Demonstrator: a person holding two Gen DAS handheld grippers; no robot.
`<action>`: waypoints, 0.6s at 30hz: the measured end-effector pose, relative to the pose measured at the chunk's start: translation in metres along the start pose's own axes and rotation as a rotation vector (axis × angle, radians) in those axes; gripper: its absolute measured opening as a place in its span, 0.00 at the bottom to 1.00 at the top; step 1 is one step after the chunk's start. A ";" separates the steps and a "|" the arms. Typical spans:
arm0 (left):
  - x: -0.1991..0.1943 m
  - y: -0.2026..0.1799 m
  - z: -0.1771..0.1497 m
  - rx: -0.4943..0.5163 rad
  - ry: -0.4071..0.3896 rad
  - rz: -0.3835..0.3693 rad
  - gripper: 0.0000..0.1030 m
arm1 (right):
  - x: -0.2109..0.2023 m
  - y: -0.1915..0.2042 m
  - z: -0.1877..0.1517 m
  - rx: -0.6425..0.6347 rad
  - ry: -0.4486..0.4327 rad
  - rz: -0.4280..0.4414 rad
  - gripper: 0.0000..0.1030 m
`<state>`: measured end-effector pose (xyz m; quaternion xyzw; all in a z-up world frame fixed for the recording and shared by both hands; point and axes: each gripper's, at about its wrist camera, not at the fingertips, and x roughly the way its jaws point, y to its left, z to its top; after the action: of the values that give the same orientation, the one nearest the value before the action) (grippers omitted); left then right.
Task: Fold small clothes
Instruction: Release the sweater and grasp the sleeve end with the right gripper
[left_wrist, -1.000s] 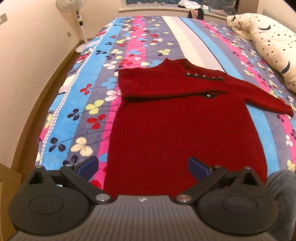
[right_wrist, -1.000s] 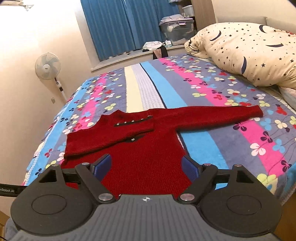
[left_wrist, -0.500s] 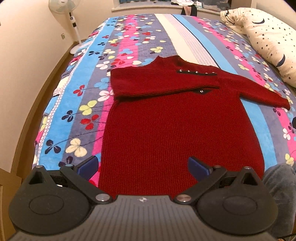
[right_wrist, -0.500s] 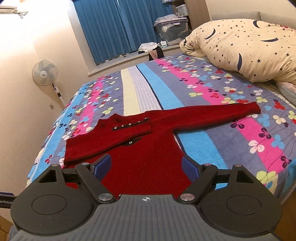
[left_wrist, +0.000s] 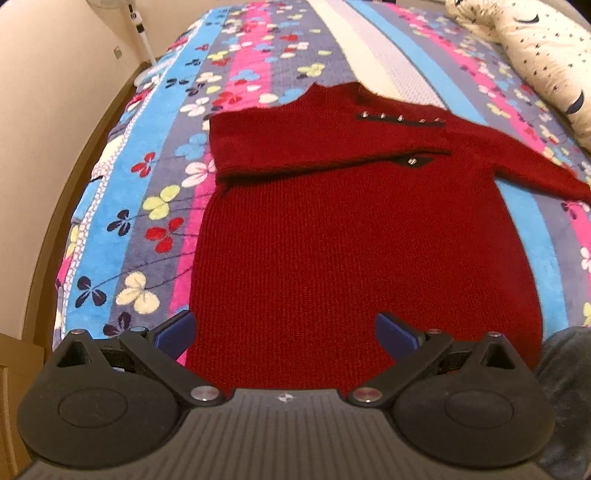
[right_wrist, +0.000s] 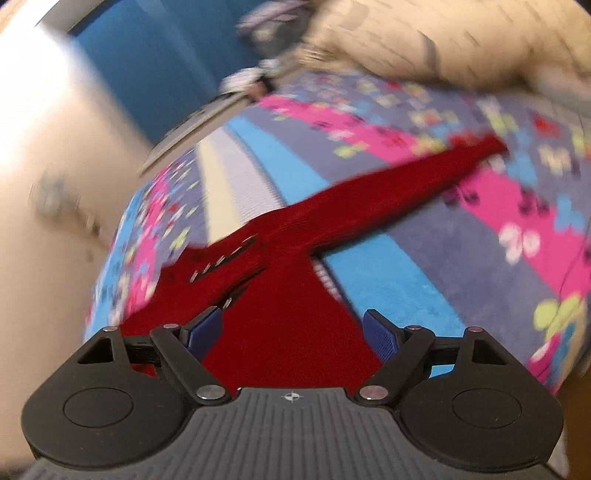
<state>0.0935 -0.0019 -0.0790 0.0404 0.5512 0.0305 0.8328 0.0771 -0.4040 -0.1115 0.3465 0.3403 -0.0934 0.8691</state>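
Jaws on our left gripper and right gripper gape wide, empty, both now lower over the red sweater flat on the floral blanket, right view newly tilted.

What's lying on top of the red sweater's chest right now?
One sleeve is folded across the red sweater, its buttoned cuff reaching the middle. It covers the chest beneath. The other sleeve lies spread on the floral blanket.

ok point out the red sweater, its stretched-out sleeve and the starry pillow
red sweater (left_wrist: 354, 266), left wrist view, middle of the body panel
stretched-out sleeve (right_wrist: 406, 188), right wrist view, midway along its length
starry pillow (left_wrist: 543, 48), left wrist view, its top surface
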 end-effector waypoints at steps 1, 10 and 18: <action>0.004 -0.001 0.002 0.004 0.007 0.007 1.00 | 0.011 -0.016 0.011 0.066 -0.016 -0.002 0.82; 0.037 0.002 0.031 -0.038 0.072 0.069 1.00 | 0.120 -0.113 0.095 0.402 -0.081 -0.072 0.82; 0.067 0.029 0.052 -0.104 0.119 0.155 1.00 | 0.201 -0.139 0.134 0.463 -0.101 -0.267 0.81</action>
<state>0.1676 0.0312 -0.1175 0.0377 0.5927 0.1259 0.7946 0.2435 -0.5811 -0.2476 0.4830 0.3089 -0.2996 0.7626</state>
